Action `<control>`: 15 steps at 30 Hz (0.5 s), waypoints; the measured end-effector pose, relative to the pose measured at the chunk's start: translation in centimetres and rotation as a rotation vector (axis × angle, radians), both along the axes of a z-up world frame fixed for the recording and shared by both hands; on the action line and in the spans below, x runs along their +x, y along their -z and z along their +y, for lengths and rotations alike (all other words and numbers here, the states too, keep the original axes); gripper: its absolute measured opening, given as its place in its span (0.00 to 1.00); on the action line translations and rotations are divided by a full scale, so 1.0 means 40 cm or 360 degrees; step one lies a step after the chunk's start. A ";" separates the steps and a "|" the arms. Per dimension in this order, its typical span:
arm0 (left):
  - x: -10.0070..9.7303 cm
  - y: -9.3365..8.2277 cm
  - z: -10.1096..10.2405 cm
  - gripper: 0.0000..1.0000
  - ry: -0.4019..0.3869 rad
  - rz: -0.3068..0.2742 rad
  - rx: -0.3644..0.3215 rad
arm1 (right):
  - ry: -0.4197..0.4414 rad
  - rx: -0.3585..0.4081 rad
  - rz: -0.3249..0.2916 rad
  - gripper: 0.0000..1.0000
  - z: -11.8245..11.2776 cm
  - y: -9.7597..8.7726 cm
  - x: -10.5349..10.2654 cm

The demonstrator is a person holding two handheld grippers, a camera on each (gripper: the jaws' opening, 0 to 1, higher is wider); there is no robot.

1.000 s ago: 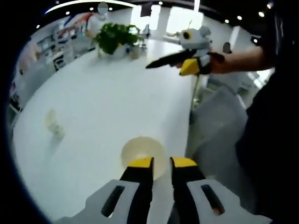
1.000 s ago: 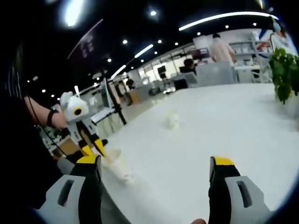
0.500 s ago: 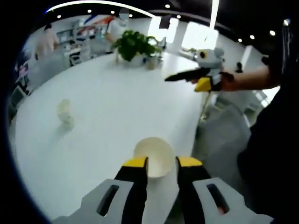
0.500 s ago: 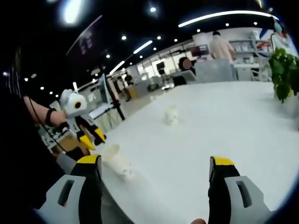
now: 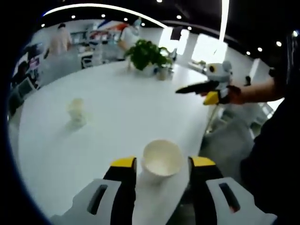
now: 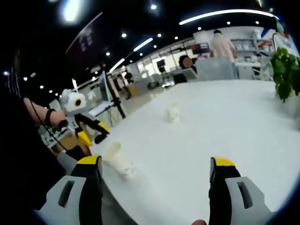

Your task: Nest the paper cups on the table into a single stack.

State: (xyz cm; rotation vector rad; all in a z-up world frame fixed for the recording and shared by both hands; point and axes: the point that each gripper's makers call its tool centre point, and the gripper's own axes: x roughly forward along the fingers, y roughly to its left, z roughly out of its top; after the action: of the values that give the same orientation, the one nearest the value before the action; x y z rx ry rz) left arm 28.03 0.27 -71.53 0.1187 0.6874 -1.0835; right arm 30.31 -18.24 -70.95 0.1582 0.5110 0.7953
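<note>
A white paper cup (image 5: pixel 161 158) stands near the white table's (image 5: pixel 108 117) edge, between the left gripper's (image 5: pixel 162 165) spread, unclenched jaws. A second pale paper cup (image 5: pixel 76 110) stands well apart across bare tabletop; the right gripper (image 6: pixel 154 166) is wide open, holding nothing.

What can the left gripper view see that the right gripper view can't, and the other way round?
Left gripper view: straight down into the near cup's open mouth, between the open left tongs, with the right tongs raised beyond. Right gripper view: that cup from its side, below the left tongs. Both: the white table, the far cup, the plant.
</note>
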 end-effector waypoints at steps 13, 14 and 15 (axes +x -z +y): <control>0.060 -0.013 0.022 0.77 -0.0127 -0.0078 -0.0054 | 0.0017 -0.0013 0.0029 0.93 0.003 0.014 -0.002; 0.067 -0.016 0.024 0.78 -0.0135 -0.0093 -0.0064 | 0.0019 -0.0012 0.0033 0.93 0.004 0.016 -0.002; 0.073 -0.019 0.025 0.80 -0.0148 -0.0104 -0.0076 | 0.0020 -0.0009 0.0035 0.93 0.005 0.016 -0.002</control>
State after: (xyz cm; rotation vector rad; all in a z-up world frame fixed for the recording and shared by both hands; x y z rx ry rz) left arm 30.94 1.28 -70.75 0.0800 0.6022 -1.0016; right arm 30.22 -18.05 -71.61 0.1648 0.5329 0.7805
